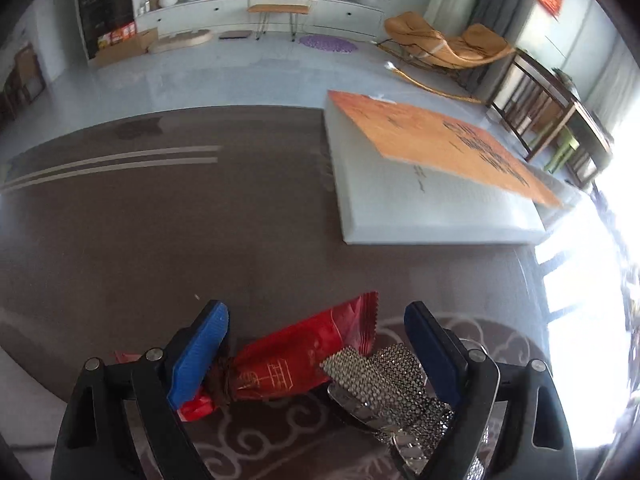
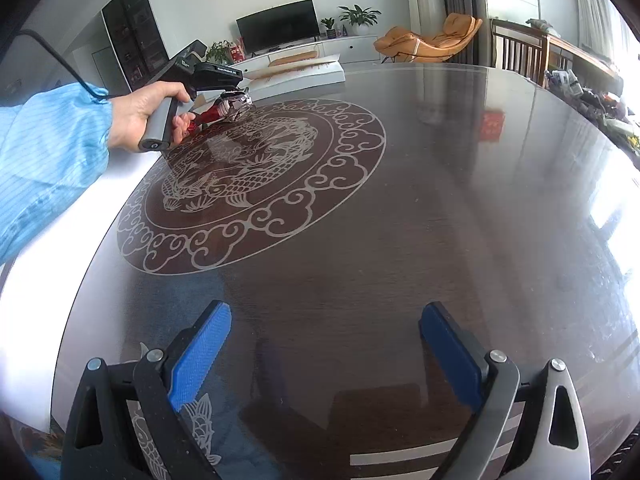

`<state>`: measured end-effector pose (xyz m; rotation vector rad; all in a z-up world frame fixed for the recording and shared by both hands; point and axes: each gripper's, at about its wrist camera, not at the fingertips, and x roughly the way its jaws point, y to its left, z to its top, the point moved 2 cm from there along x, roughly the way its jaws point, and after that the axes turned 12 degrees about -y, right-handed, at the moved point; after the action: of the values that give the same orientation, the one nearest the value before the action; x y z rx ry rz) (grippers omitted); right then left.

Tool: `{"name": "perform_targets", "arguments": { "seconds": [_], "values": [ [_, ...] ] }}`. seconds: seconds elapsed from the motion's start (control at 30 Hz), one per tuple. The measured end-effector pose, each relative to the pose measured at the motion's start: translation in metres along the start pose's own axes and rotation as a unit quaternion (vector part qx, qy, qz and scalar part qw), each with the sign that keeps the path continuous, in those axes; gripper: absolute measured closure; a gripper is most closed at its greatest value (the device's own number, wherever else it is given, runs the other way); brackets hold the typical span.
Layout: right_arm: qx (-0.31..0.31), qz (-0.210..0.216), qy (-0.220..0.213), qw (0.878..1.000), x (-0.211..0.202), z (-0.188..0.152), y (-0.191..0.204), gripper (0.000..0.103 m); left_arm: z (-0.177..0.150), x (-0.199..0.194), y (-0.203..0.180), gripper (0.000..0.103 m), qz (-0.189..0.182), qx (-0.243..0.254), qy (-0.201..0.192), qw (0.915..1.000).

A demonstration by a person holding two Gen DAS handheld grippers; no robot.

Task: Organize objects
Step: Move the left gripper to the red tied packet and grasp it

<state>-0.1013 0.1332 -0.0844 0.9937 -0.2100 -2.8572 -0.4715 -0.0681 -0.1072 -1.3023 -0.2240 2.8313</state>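
Note:
A red snack packet lies on the dark round table, with a silver studded object touching its right end. My left gripper points down over both, its blue pads spread wide on either side; the left pad overlaps the packet's twisted end. In the right wrist view a hand in a blue sleeve holds that gripper over the red packet and silver object. My right gripper stands open over the bare table, with nothing between its fingers.
A white box with a raised orange lid sits at the table's far right, seen again as the box behind the left gripper. An engraved dragon medallion marks the tabletop. An orange lounge chair and wooden chairs stand beyond.

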Motion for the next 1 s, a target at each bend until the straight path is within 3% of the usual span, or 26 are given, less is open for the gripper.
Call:
{"name": "perform_targets", "arguments": {
  "seconds": [0.23,0.4,0.47,0.57,0.8,1.0],
  "values": [
    [-0.032,-0.004,0.003,0.999,0.003,-0.002,0.010,0.006,-0.082,-0.057,-0.076,0.013,-0.116,0.069,0.007,0.9908],
    [-0.030,-0.005,-0.005,1.000,0.001,-0.002,0.010,0.006,-0.121,-0.099,-0.083,0.013,-0.184,0.040,0.042,0.9813],
    [-0.021,-0.003,-0.005,1.000,0.001,-0.002,0.007,0.006,-0.123,-0.116,-0.074,0.013,-0.184,0.033,0.025,0.9821],
    [-0.006,0.001,-0.002,1.000,0.001,-0.001,0.003,0.006,-0.116,-0.135,-0.054,0.013,-0.148,0.040,-0.010,0.9882],
    [-0.015,-0.002,-0.001,1.000,0.003,-0.001,0.006,0.006,-0.132,-0.152,-0.052,0.013,-0.131,0.128,-0.002,0.9830],
    [-0.019,-0.002,-0.005,1.000,0.002,-0.001,0.007,0.006,-0.132,-0.128,-0.054,0.012,-0.098,0.133,0.010,0.9862]
  ]
}}
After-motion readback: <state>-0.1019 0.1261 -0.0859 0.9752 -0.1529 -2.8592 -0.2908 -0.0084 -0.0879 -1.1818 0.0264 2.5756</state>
